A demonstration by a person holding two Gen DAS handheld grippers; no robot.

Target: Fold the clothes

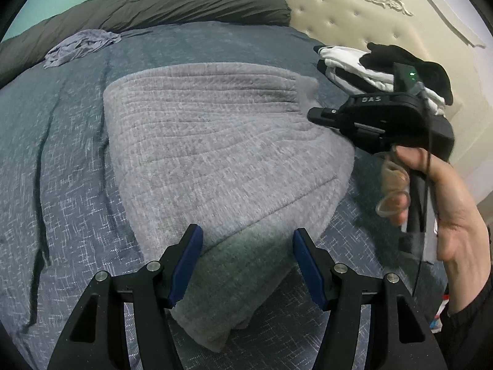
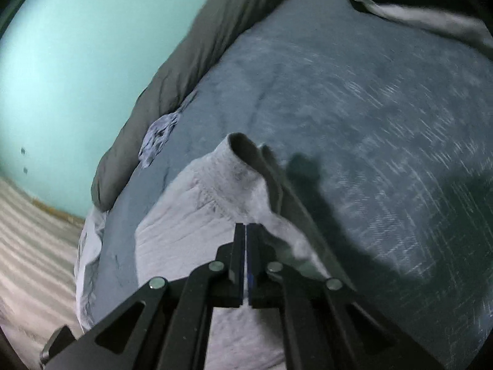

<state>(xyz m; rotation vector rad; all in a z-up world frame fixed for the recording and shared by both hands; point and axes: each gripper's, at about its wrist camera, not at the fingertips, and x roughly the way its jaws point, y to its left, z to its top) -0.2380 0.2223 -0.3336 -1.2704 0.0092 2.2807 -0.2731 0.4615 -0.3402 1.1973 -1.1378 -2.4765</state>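
A grey fleece garment (image 1: 222, 154) lies spread on the blue-grey bedspread (image 1: 61, 185), with one end doubled over near me. My left gripper (image 1: 248, 265) is open, its blue pads on either side of that doubled end, holding nothing. My right gripper (image 1: 320, 114) hovers at the garment's right edge, held by a bare hand (image 1: 446, 209). In the right wrist view the right gripper (image 2: 246, 246) is shut on an edge of the grey garment (image 2: 191, 209), which rises into a lifted fold ahead of the fingers.
A black and white pile of clothes (image 1: 376, 71) sits at the bed's far right by the cream tufted headboard (image 1: 354, 18). A crumpled lilac-grey garment (image 1: 77, 49) lies far left beside a dark olive duvet roll (image 1: 154, 3). A teal wall (image 2: 77, 46) stands behind.
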